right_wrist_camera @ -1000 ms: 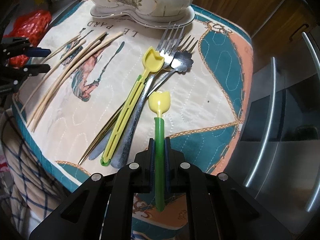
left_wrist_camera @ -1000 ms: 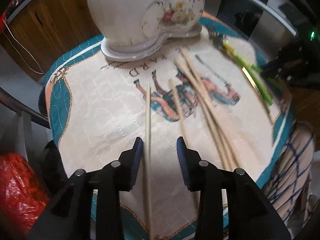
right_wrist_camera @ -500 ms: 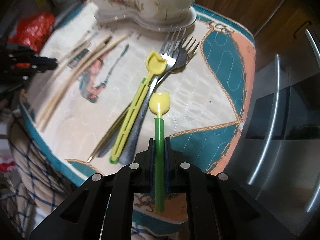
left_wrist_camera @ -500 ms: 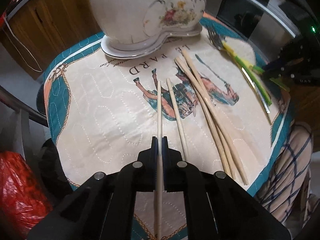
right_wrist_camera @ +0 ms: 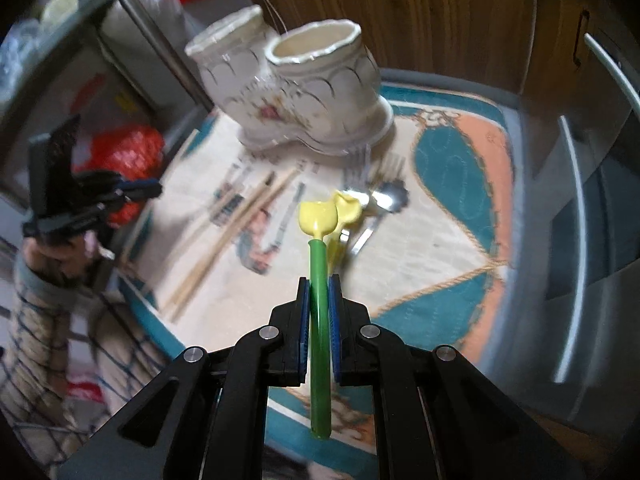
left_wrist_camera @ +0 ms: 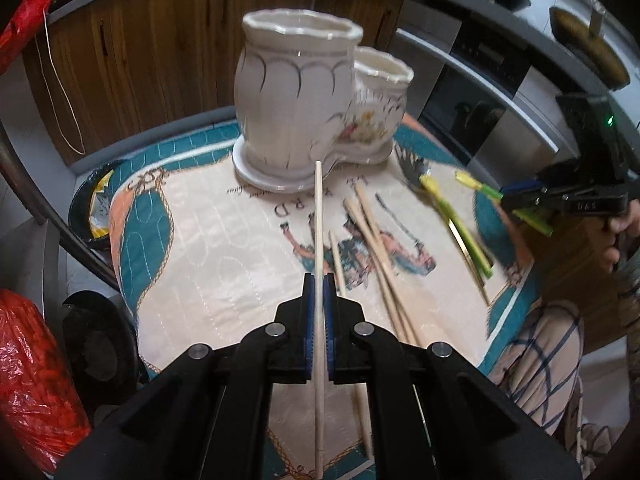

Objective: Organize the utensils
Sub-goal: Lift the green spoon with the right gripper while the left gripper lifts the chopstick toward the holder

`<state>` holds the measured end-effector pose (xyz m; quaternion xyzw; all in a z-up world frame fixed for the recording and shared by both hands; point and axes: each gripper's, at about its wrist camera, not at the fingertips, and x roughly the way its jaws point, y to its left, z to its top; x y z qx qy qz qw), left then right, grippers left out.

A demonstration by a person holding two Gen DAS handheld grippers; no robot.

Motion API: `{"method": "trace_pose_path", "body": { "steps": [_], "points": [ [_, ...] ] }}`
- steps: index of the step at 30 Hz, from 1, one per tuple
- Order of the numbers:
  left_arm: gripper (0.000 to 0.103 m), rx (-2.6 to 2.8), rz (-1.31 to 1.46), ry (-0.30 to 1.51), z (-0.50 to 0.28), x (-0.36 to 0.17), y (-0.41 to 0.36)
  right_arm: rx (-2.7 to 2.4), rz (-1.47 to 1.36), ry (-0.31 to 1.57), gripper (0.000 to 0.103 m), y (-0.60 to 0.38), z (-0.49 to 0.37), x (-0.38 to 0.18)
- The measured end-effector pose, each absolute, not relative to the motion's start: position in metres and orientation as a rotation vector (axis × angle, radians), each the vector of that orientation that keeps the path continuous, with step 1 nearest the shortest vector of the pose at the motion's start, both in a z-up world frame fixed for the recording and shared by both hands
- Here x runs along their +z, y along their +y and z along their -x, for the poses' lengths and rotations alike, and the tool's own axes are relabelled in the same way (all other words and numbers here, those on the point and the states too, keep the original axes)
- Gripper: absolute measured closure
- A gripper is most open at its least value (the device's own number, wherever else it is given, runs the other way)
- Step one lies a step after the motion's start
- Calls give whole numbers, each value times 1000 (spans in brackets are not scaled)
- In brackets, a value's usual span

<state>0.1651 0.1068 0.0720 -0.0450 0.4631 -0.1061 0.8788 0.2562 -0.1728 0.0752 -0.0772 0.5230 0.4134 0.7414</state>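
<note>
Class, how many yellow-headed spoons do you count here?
2. One spoon is clamped in the right gripper above the cloth; the other spoon lies on the cloth among the forks. Others may hide beneath.

Left tongs (left_wrist_camera: 319, 280) and right tongs (right_wrist_camera: 319, 282) both clamped, raised.

Forks (right_wrist_camera: 370, 168) beside the ceramic holder (right_wrist_camera: 304, 92) smeared by motion blur, tine count unreadable, chopsticks (right_wrist_camera: 236, 224) in front of the holder blurred, cloth lettering (left_wrist_camera: 304, 206) partly hidden behind held chopstick (left_wrist_camera: 319, 240)
</note>
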Motion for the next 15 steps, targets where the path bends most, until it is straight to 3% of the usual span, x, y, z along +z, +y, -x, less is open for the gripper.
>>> {"method": "trace_pose_path", "body": {
  "steps": [7,15],
  "points": [
    [99,-246,165,852,-160,94,106,975,-116,974,93,-186,-252,94],
    [99,-265,231,615,-163,147,109,947,-222,658,93,-164,-264,132]
  ]
}}
